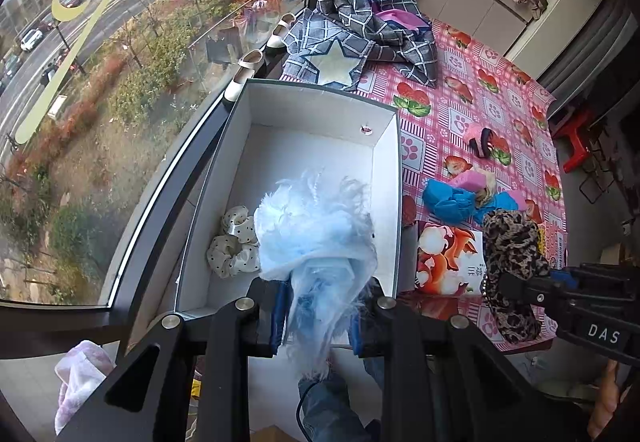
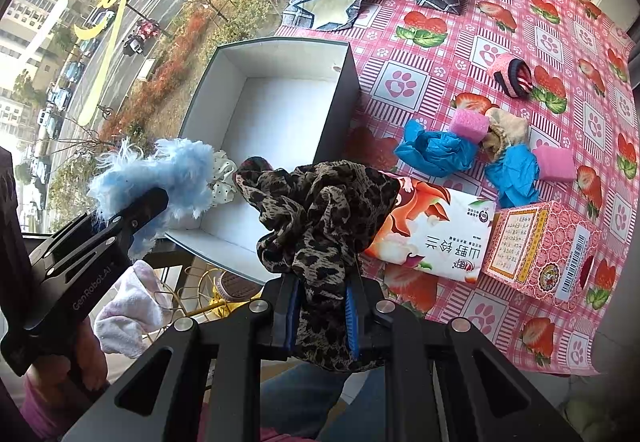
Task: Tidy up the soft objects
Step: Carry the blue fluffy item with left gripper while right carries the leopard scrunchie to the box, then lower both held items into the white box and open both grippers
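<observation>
Left gripper [image 1: 316,316] clamps blue fluff [image 1: 316,226] over the box [image 1: 394,170], right gripper [image 2: 322,316] clamps leopard scrunchie [image 2: 320,210] near its rim; either could snag on release.

I see fluffy pale blue cloth [image 1: 316,226] with loose feathery fibres, and thin leopard-print fabric [image 2: 320,218], crinkled and matt. The box [image 1: 390,178] looks like smooth matt white card inside, dark outside. A satiny dotted scrunchie [image 1: 234,242] shines slightly. The tablecloth [image 1: 480,90] reads as glossy printed plastic. My gripper arms are matt black with bright metal bolts and ribbed blue pads [image 2: 352,306].
</observation>
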The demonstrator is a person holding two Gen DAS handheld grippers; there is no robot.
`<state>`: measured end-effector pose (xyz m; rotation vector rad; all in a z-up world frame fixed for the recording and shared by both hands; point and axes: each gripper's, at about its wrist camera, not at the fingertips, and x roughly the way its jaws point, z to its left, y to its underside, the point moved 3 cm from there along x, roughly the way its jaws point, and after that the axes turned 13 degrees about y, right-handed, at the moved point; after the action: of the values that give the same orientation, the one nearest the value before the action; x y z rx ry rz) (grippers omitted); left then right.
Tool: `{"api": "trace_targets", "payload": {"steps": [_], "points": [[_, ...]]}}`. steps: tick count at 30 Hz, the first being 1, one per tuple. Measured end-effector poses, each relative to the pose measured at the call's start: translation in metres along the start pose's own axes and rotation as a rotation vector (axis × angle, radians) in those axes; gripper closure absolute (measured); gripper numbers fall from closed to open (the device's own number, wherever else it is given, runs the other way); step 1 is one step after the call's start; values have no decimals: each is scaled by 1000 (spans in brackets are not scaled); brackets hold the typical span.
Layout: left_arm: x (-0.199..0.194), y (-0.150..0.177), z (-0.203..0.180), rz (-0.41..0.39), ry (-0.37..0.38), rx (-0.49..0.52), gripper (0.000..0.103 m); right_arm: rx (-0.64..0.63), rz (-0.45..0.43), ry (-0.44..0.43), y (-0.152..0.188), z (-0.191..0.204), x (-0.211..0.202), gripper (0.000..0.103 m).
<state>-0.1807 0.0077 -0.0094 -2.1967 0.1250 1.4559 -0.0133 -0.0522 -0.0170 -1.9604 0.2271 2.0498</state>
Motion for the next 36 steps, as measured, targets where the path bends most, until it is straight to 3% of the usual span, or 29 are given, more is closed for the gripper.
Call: {"api": "trace_targets", "payload": {"steps": [18, 36], "points": [[6, -6, 9, 9, -2, -17, 76, -8, 2, 4, -8, 6, 2, 83], [20, -19, 17, 34, -42, -40, 76, -36, -6, -12, -40, 21, 5, 83]]}}
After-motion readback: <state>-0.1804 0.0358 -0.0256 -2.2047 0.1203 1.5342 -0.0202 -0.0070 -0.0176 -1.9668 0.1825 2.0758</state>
